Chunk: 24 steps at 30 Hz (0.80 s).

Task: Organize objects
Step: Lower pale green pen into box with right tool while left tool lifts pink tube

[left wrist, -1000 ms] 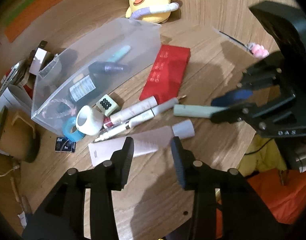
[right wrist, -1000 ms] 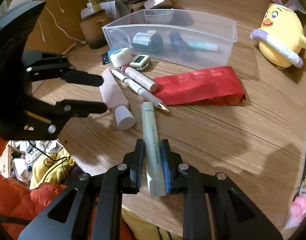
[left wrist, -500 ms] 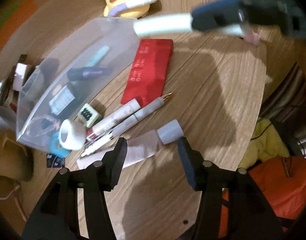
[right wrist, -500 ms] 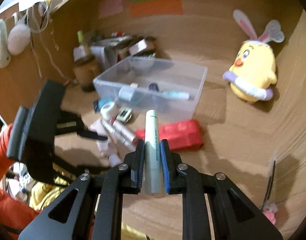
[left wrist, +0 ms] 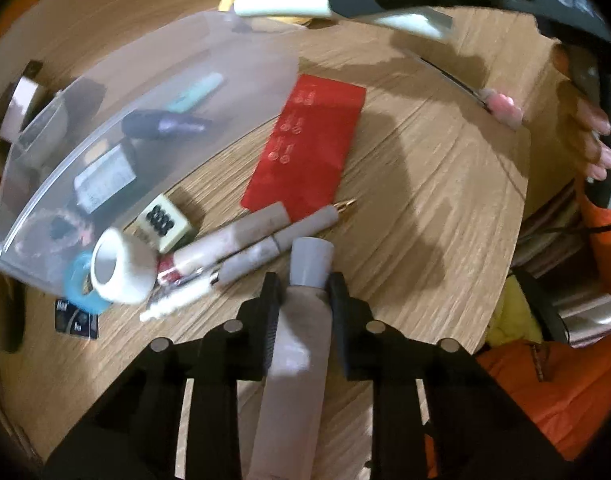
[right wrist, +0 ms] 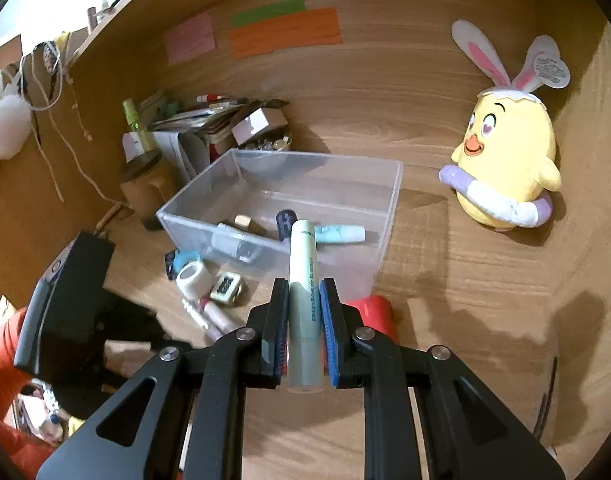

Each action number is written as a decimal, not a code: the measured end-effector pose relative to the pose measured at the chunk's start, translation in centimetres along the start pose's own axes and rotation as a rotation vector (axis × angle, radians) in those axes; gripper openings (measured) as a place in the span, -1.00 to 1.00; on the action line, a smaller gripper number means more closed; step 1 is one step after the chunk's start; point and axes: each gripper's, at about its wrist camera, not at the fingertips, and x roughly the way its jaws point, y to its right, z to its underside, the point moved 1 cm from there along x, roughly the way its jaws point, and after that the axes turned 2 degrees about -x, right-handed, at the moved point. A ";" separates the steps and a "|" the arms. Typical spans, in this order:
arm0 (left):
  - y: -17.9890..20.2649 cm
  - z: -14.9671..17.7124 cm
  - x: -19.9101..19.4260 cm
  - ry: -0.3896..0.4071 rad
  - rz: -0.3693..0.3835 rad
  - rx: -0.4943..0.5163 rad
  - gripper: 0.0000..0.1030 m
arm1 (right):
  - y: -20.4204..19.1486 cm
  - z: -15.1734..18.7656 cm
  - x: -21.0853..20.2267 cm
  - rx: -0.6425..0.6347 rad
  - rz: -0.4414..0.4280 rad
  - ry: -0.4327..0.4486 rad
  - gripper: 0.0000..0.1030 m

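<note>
Right gripper [right wrist: 303, 312] is clamped on a pale green tube [right wrist: 302, 276] with printed lettering, held above the bench [right wrist: 465, 300], pointing at 12 o'clock toward the clear bin [right wrist: 389, 208]. Left gripper [left wrist: 303, 300], part open, straddles a pinkish grey-capped tube [left wrist: 301, 320]; contact is unclear.

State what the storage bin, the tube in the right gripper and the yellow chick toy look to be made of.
Storage bin: clear rigid plastic; its contents show through the walls.
Pale green tube: smooth matte plastic, probably, with printed lettering.
Chick toy: soft plush fabric, fuzzy and unreflective.
</note>
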 end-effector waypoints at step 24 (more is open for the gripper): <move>-5.8 3.6 -6.1 0.206 -0.088 -0.330 -0.60 | 1.1 -5.3 13.1 0.044 0.062 -0.142 -0.72</move>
